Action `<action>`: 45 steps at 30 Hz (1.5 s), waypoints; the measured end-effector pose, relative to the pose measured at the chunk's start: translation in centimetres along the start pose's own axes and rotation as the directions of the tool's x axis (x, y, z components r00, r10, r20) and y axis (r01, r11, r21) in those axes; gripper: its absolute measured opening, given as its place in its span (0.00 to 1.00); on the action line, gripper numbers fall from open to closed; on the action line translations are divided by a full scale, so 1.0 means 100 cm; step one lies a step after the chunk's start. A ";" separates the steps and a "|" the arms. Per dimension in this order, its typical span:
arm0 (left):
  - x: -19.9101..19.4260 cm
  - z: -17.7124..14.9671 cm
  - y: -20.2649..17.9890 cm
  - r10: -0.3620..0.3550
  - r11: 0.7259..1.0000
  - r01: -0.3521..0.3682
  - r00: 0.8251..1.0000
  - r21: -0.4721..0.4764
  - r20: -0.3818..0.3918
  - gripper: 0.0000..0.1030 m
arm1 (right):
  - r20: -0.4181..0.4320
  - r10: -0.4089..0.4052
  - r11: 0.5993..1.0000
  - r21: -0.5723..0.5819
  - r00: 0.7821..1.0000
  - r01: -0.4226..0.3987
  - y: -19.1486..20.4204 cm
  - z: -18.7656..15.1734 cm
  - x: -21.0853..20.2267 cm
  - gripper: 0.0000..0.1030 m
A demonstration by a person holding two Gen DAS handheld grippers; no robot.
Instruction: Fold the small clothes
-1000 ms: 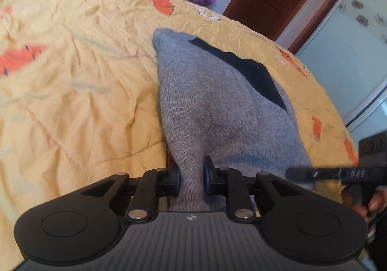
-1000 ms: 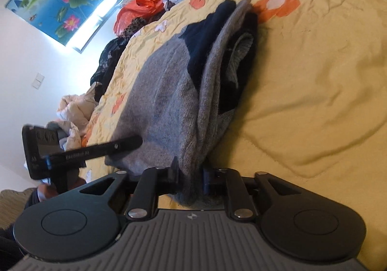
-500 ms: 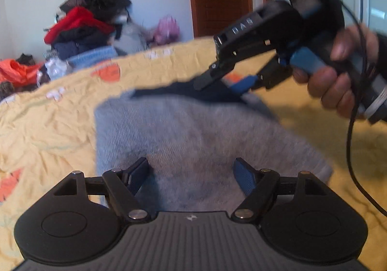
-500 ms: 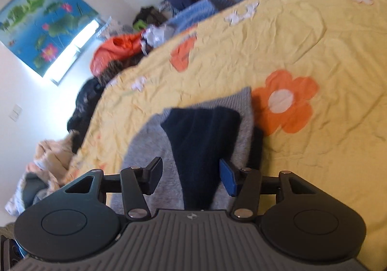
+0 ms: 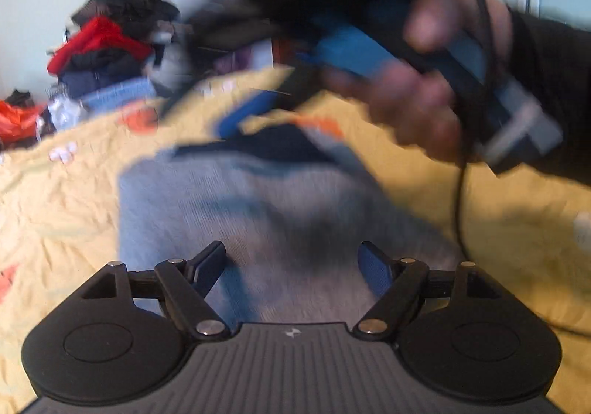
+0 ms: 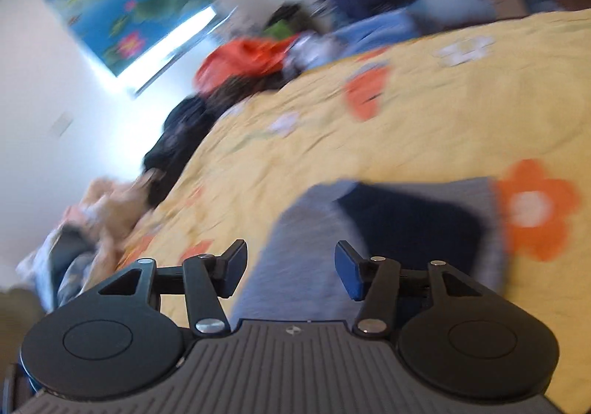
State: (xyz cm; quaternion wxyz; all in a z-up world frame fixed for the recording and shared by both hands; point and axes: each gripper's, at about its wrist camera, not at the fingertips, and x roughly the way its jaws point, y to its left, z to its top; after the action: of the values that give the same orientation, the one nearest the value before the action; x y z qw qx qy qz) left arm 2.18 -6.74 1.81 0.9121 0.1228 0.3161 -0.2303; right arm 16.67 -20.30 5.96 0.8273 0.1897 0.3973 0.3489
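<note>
Grey knit garment (image 5: 236,214) lying flat on the yellow flowered bedspread (image 5: 62,199), doubled over with a dark navy panel (image 6: 410,225) showing at the far end. Looks folded at least once; whether another fold or a smoothing pass is wanted cannot be told from here. Much blur in both views, so edges and creases not readable. Heap of unfolded clothes (image 5: 107,48) at the far left edge of the bed, well apart from the grey piece, so plenty of the task probably left.

Left gripper (image 5: 293,266): released, jaws standing wide, nothing pinched; grey knit lying below and between the pads, no pad pressing on it. Right gripper (image 6: 290,268): jaws opening, about half spread, nothing clamped; near edge of the garment visible below the gap, apart from the pads. Seen from the left wrist, the same right tool held in the person's hand (image 5: 417,111) up at the far right, above the far end of the garment, its blue pads (image 5: 240,115) blurred.

Judgement: this fold just let go, both tools free; next likely either a second fold of the grey piece or setting it aside and fetching another from the heap.
</note>
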 end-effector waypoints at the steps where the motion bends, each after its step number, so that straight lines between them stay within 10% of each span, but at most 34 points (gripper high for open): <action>1: 0.007 -0.005 0.003 -0.013 0.999 0.012 1.000 -0.035 -0.028 0.76 | -0.042 0.024 1.000 -0.015 0.999 -0.025 0.006 0.001 0.015 0.56; 5: 0.007 -0.013 0.013 -0.040 0.993 0.039 0.999 -0.114 -0.007 0.77 | -0.182 -0.067 0.996 -0.075 0.981 0.054 0.016 -0.003 0.077 0.58; 9: 0.010 -0.015 0.014 -0.040 0.994 0.041 0.999 -0.105 0.006 0.78 | -0.138 -0.088 0.985 -0.161 0.986 0.066 0.023 -0.008 0.083 0.59; 19: -0.014 -0.035 0.021 -0.021 0.987 0.024 1.000 -0.156 0.021 0.79 | -0.021 -0.008 0.999 0.037 1.000 0.009 0.000 -0.038 -0.001 0.63; 22: -0.015 -0.031 0.018 -0.006 0.989 0.008 1.000 -0.147 0.011 0.80 | 0.002 -0.070 0.996 0.048 0.998 0.070 -0.020 -0.055 0.003 0.36; 27: -0.057 -0.036 0.017 0.050 0.987 -0.037 0.995 -0.156 0.082 0.80 | 0.072 -0.149 0.989 0.018 0.986 0.148 0.009 -0.072 -0.041 0.54; 35: -0.072 -0.066 0.021 0.175 0.925 -0.184 0.983 -0.333 -0.058 0.80 | 0.128 -0.474 0.863 -0.131 0.871 0.488 0.032 -0.175 -0.097 0.68; 45: -0.056 -0.075 0.008 0.283 0.897 -0.305 0.952 -0.319 -0.114 0.99 | 0.139 -0.665 0.728 -0.096 0.734 0.679 0.047 -0.220 -0.081 1.00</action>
State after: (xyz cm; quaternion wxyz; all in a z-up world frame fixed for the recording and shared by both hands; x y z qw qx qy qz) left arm -5.26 -1.34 -0.37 0.9332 0.0209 0.3576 -0.0291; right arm -6.29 -22.18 -0.46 0.9264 -0.0092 0.3738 0.0434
